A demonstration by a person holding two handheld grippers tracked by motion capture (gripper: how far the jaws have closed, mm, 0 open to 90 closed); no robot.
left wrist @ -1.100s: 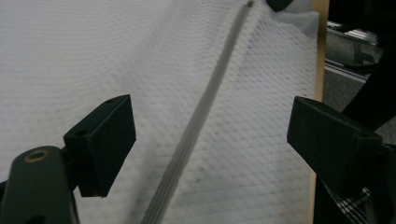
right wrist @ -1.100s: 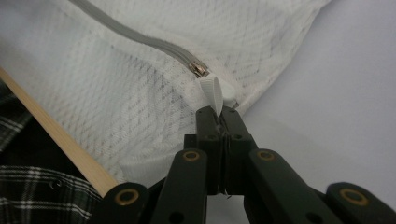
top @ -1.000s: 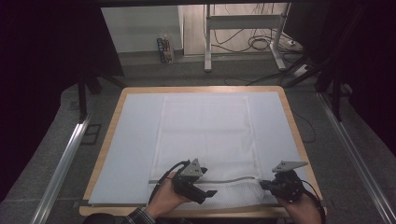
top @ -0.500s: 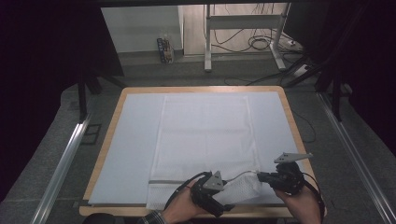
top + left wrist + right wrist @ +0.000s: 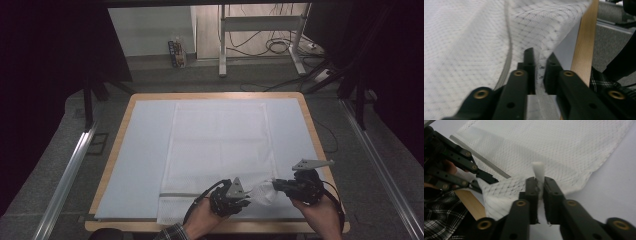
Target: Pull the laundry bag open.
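A white mesh cloth (image 5: 220,145) with a grey stripe (image 5: 180,194) lies spread on the pale blue mat (image 5: 145,150). Its near right corner is lifted and bunched between the two grippers. My left gripper (image 5: 247,199) sits at the front edge; its jaws have just been closing, and in the left gripper view (image 5: 539,60) a fold of cloth (image 5: 469,37) is pinched between them. My right gripper (image 5: 275,185) holds the raised corner. Its jaws (image 5: 538,182) have just been opening slightly, still pressing a fold of the cloth (image 5: 564,145). The left gripper (image 5: 486,177) is close beside it.
The mat covers a wooden table top (image 5: 117,145) whose front edge lies just under both hands. A metal rail (image 5: 70,170) runs along the left, another rail (image 5: 380,170) along the right. A desk frame with cables (image 5: 260,45) stands beyond the far edge.
My left gripper slid right along the front edge toward the right gripper and shut on the cloth. The right gripper rose a little, lifting the corner so the cloth bunches between them.
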